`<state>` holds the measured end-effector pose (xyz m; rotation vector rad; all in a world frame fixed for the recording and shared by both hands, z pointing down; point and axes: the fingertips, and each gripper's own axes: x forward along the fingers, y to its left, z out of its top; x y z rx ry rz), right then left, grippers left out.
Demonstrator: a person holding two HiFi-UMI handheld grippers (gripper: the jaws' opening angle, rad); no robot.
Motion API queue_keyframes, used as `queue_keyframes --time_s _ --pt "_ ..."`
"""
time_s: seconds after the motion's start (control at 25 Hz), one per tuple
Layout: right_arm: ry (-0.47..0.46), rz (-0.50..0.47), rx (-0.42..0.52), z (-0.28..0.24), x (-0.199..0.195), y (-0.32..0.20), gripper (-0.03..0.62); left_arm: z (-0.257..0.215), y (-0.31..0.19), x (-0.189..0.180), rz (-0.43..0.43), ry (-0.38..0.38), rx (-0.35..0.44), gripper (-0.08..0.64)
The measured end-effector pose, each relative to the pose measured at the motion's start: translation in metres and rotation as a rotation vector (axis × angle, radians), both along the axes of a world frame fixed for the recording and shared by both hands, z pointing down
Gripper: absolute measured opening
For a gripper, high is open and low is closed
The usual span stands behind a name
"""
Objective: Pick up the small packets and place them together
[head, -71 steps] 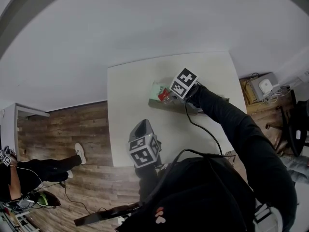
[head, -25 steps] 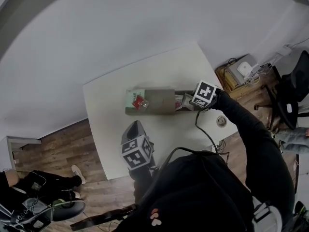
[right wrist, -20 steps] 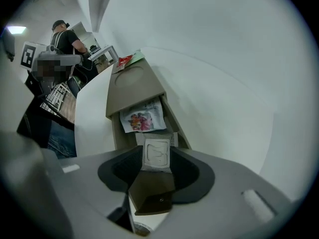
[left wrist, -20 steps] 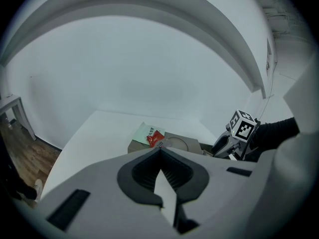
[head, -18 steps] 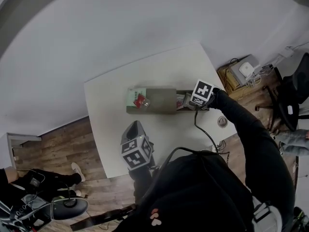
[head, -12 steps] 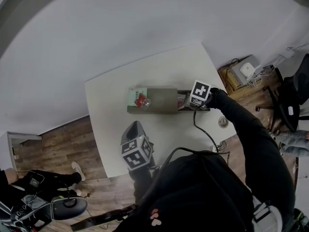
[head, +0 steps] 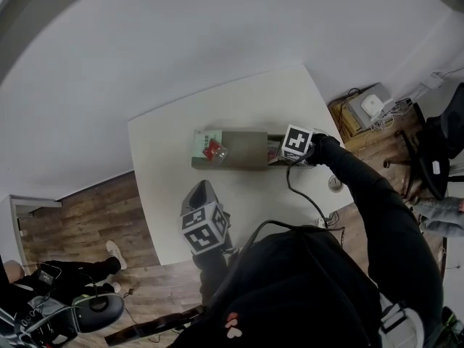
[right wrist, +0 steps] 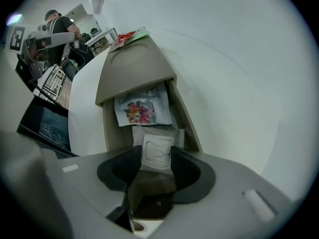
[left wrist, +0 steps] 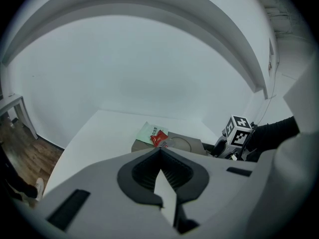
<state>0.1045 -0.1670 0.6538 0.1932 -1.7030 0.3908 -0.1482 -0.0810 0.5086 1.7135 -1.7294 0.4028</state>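
- White table (head: 163, 187) against a white wall, wood floor beside it.
- Long tan box (head: 243, 149) lies on the table, right end open.
- Right gripper (right wrist: 156, 159) points down over that open end. Its jaws have just been opening and stand wide apart, not pressing the white packet (right wrist: 158, 143) between the tips.
- Left gripper (left wrist: 159, 150) hangs near the box, jaws together, empty.
- Colourful packet (right wrist: 143, 109) lies in the open end, touching the white one.
- Green packet (head: 199, 145) and red packet (head: 212, 151) rest on the box's left end.
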Motion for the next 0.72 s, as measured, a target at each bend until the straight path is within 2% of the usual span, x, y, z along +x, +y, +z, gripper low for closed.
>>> queue_keyframes --time_s 0.24,0.56,0.72 --pt "0.068 -0.03 0.09 0.0029 0.0062 -0.0095 0.172 0.0004 -0.0018 0.0004 0.005 0.004 0.002 -0.002" --pt "0.083 -0.035 0.099 0.0028 0.0064 -0.009 0.167 -0.0017 0.0018 0.0034 0.006 0.003 0.007 -0.002" --pt "0.08 -0.034 0.078 0.0036 0.0065 -0.0019 0.14 -0.0018 0.0081 0.0037 -0.003 0.0 0.006 -0.002"
